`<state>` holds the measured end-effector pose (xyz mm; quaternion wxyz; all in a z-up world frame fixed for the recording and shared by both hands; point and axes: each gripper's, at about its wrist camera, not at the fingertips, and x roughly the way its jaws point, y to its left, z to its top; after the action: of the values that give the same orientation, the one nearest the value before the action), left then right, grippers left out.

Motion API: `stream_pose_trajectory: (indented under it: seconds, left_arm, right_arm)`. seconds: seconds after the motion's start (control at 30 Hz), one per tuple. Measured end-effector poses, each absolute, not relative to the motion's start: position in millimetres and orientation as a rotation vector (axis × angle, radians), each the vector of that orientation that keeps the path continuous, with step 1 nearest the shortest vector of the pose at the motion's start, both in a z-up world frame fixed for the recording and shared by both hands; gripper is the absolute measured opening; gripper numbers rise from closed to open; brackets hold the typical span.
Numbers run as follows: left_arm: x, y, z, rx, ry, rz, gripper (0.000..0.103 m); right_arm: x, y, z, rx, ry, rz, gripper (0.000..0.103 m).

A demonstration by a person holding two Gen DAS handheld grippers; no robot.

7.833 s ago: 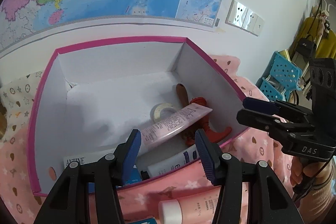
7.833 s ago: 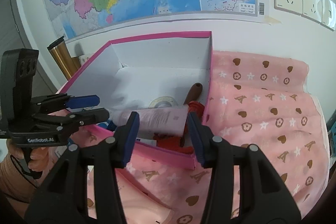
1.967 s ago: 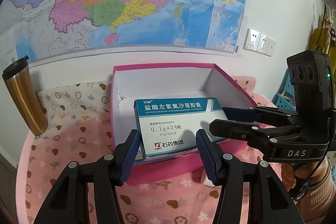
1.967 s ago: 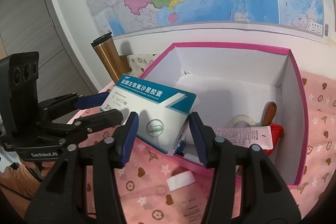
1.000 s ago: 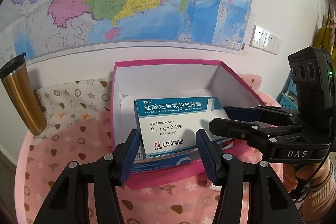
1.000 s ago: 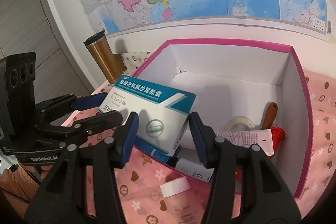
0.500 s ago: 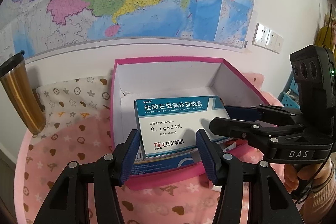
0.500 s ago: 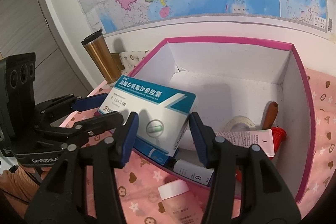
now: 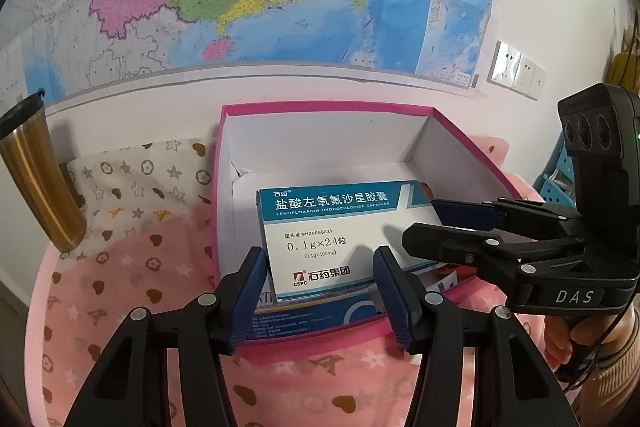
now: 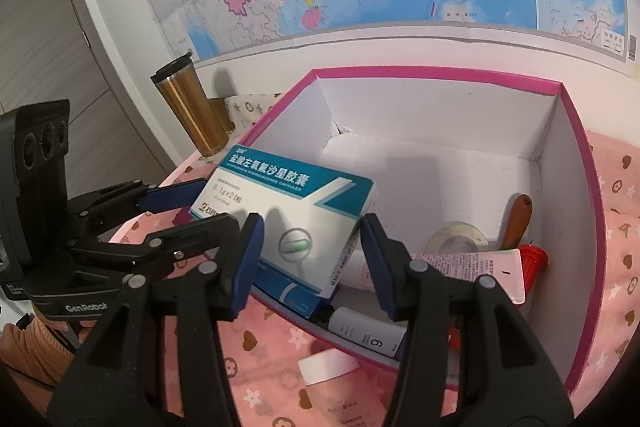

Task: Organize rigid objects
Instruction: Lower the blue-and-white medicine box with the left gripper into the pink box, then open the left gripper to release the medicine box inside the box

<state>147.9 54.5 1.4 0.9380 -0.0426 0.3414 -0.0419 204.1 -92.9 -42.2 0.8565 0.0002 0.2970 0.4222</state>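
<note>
A white and teal medicine box hangs tilted over the near left corner of the pink storage box. My left gripper is shut on its near end. My right gripper comes in from the right and is shut on the far end. In the right wrist view the medicine box sits between the right gripper's blue pads, and the left gripper clamps its left end. Under it, inside the pink storage box, lies another blue carton.
Along the storage box's right wall lie a tape roll, a pink tube, a wooden-handled red tool and a white tube. A white-capped tube lies on the pink cloth in front. A gold tumbler stands at the left.
Hardly anything differs. Both grippers keep their hold on the medicine box, and the view over the storage box has shifted only slightly.
</note>
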Motion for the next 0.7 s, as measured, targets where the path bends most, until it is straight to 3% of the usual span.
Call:
stream_pose_trajectory:
  seconds: [0.7]
  left_arm:
    - [156.0,58.3,-3.9,-0.099,0.721,-0.08,0.055]
  right_arm:
    - [210.1,-89.1,-44.5,0.004,0.641,0.883,0.053]
